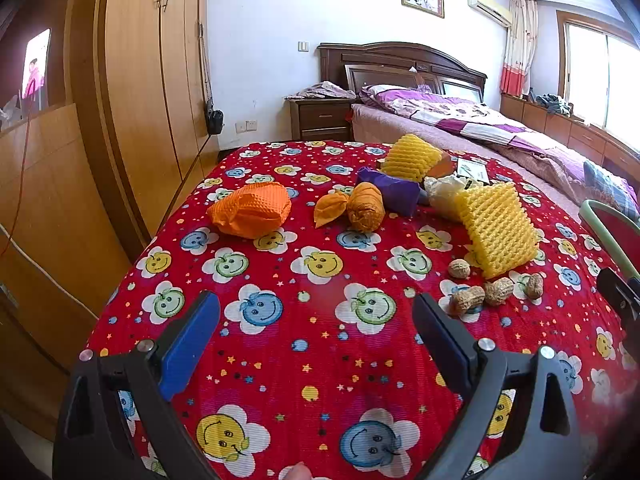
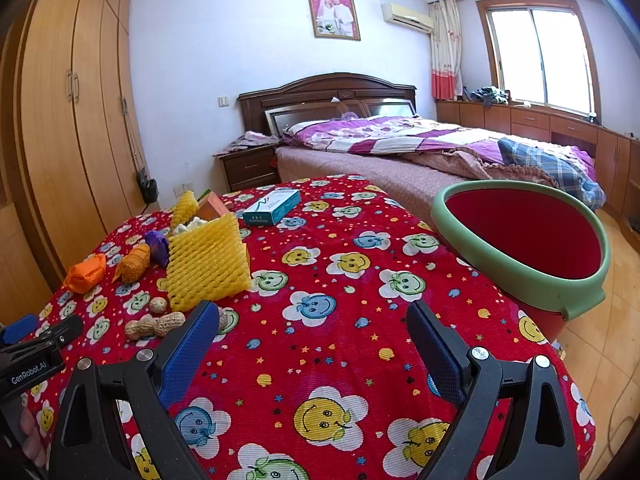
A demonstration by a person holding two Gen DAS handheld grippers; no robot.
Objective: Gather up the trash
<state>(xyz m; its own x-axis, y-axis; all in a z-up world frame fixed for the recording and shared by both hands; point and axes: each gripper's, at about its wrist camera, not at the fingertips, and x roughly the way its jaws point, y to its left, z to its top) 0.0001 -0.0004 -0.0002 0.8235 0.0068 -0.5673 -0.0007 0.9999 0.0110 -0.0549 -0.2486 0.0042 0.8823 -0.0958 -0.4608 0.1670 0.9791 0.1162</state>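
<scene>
Clearly nothing is collected yet, and the move ahead turns on which tool sits nearer which piece of trash, and where the bin stands.

Farthest left on the counter [image 1: 320,360] lies the orange wad [image 1: 251,211], then the small orange wrap [image 1: 330,208] and the wound orange roll [image 1: 366,207], with a purple scrap [image 1: 394,192] just behind them. All lie well ahead of the left tool [image 1: 316,320], which hovers with its blue pads spread wide and nothing between them. The wad is up and to its left; the roll lies nearly straight ahead, its long axis pointing roughly away from the tool.

Right of these stands the yellow foam net [image 1: 496,228], tilted on edge, with peanuts [image 1: 498,290] scattered at its foot. In the right wrist view the net [image 2: 208,268] and peanuts [image 2: 154,326] lie just ahead and left of the right tool [image 2: 312,328], which is likewise wide apart and empty. A blue box [image 2: 272,206] lies farther back.

Farthest right, the bin [image 2: 472,236] stands beside the counter's edge, mouth open, on the right tool's side. By my judgement the right tool is nearer both the peanuts and the bin, so it suits the net and shells; the left suits the orange pieces.
</scene>
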